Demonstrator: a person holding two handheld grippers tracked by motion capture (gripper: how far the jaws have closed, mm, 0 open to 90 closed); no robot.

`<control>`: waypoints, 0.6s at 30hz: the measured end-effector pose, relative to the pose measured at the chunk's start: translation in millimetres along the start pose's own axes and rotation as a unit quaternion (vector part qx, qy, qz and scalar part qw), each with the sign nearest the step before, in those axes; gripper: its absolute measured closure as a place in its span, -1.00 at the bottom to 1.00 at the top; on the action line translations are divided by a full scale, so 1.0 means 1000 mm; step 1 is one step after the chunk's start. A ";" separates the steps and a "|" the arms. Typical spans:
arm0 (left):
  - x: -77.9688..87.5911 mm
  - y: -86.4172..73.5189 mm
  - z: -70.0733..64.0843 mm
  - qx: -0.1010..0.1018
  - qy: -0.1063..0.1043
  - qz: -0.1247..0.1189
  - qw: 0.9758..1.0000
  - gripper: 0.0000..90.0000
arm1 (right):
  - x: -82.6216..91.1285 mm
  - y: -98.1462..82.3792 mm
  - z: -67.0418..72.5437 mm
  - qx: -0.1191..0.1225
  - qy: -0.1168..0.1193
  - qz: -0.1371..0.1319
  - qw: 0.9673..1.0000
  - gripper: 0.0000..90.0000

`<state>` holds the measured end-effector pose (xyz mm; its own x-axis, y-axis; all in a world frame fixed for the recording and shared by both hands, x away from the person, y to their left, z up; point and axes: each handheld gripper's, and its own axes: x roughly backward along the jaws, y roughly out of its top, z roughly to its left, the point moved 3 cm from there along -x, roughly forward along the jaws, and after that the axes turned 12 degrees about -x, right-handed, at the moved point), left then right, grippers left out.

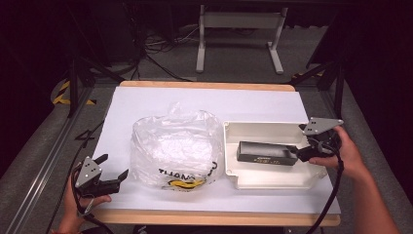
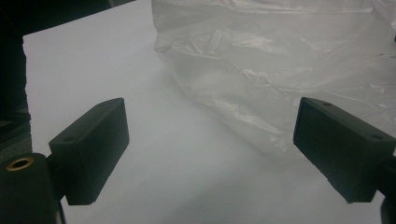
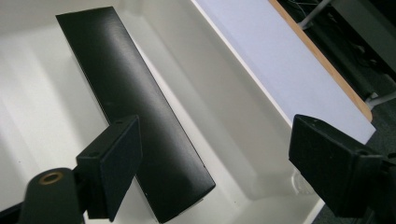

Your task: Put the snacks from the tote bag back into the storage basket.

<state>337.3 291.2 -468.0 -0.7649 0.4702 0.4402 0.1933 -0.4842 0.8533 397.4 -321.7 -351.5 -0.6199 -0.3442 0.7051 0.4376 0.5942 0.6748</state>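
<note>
Right claw [image 1: 303,155], spread, sits at the near end of the black box [image 1: 267,153], whose length runs straight ahead inside the tray [image 1: 234,131].

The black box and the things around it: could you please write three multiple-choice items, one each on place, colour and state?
1. Where does the black box lie?
A. in the white tray
B. inside the plastic bag
C. on the floor

2. What colour is the sheet covering the table?
A. red
B. white
C. green

3. How do the right tool's jaws stand?
A. clamped on the bag
C. shut tight, empty
B. apart, at the box's end

Answers: 1 A, the tray's walls surround it; 2 B, plainly white in the high view; 3 B, a gap shows between the jaws.
</note>
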 end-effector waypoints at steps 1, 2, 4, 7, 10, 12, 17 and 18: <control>0.000 0.000 0.000 0.000 0.000 0.000 1.000 -0.75 | 0.001 -0.001 0.001 -0.003 -0.003 -0.004 1.000 -0.60; 0.000 0.000 0.000 0.000 -0.001 0.001 1.000 -0.75 | 0.002 -0.001 0.001 -0.006 -0.006 -0.005 1.000 -0.61; -0.001 0.000 0.000 -0.001 -0.002 0.002 1.000 -0.75 | 0.005 -0.003 0.001 -0.015 -0.011 -0.008 1.000 -0.63; -0.001 0.000 -0.001 -0.003 -0.002 0.003 1.000 -0.75 | 0.009 -0.006 0.000 -0.031 -0.014 -0.013 0.999 -0.66; 0.000 0.000 -0.001 -0.003 -0.002 0.003 1.000 -0.75 | 0.011 -0.009 -0.001 -0.043 -0.017 -0.015 0.999 -0.66; 0.000 0.000 -0.001 -0.003 -0.002 0.002 1.000 -0.75 | 0.013 -0.012 -0.001 -0.051 -0.021 -0.017 0.998 -0.67; -0.001 0.000 -0.001 -0.003 -0.003 0.004 1.000 -0.75 | 0.018 -0.018 0.001 -0.058 -0.023 -0.022 0.998 -0.69; -0.001 0.000 -0.002 -0.003 -0.003 0.004 1.000 -0.75 | 0.019 -0.019 0.002 -0.060 -0.023 -0.023 0.998 -0.69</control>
<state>337.1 289.7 -469.0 -0.7602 0.4700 0.4486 0.1961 -0.4923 0.8481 376.4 -338.3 -351.6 -0.6687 -0.3335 0.6645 0.4811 0.4873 0.7287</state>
